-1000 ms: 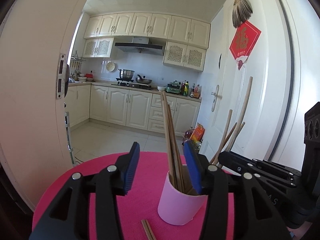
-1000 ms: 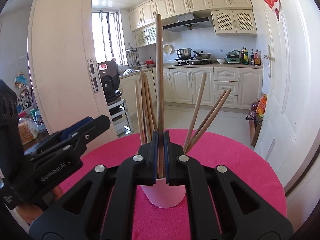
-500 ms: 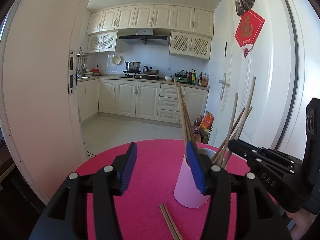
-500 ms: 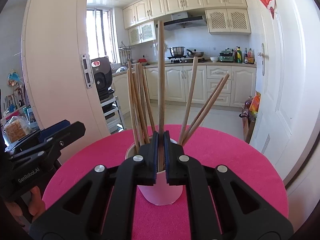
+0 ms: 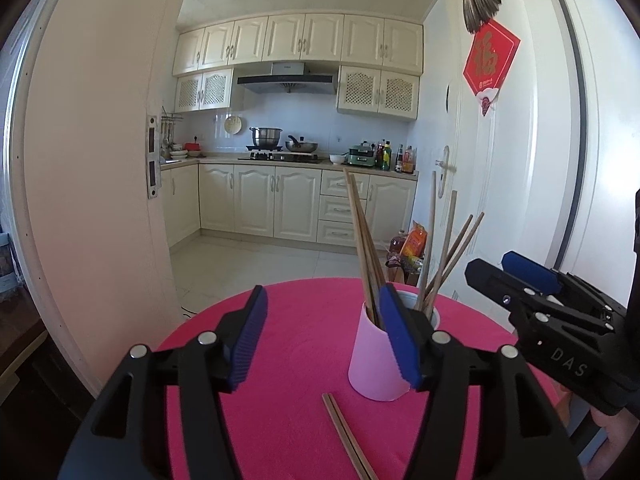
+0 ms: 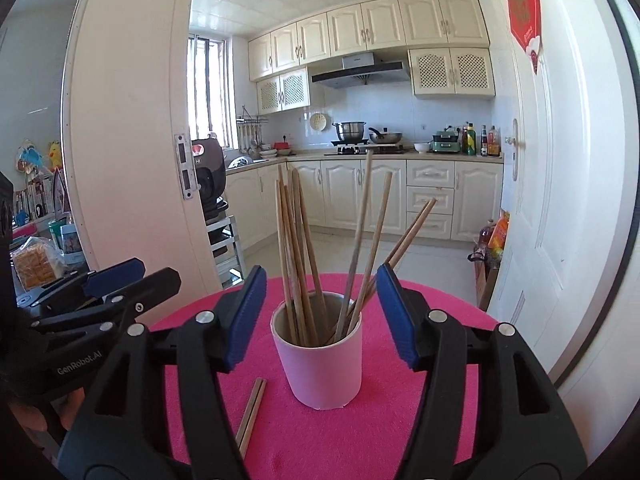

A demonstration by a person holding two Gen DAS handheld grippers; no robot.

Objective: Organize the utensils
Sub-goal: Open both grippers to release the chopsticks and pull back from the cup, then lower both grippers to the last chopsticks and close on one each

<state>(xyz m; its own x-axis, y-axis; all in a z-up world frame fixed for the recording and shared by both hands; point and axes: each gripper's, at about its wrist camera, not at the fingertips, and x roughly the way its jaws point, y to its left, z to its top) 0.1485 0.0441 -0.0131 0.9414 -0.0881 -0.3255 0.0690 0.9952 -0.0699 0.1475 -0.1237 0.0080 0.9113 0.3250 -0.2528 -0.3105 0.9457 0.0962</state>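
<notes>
Round pink desk (image 6: 420, 432) fronts a kitchen w/ cream cabinets (image 6: 400, 24). Pink cup (image 6: 320, 364) holds chopsticks (image 6: 294, 256); a loose pair (image 6: 251, 412) lies beside. Left gripper (image 5: 320, 340) and right gripper (image 6: 320, 312): jaws opening, nothing gripped.

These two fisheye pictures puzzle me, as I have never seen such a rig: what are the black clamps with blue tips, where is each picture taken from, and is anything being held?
No robot here: a person holds a two-finger gripper in each hand, with a camera on each looking along its fingers. One picture is from the left gripper, the other from the right gripper; each also shows the other gripper at its edge. On the round pink table stands a pink cup full of wooden chopsticks. One loose pair of chopsticks lies flat on the table beside the cup. Nothing is held: both grippers' jaws are opening, with no chopstick gripped between the blue pads.
</notes>
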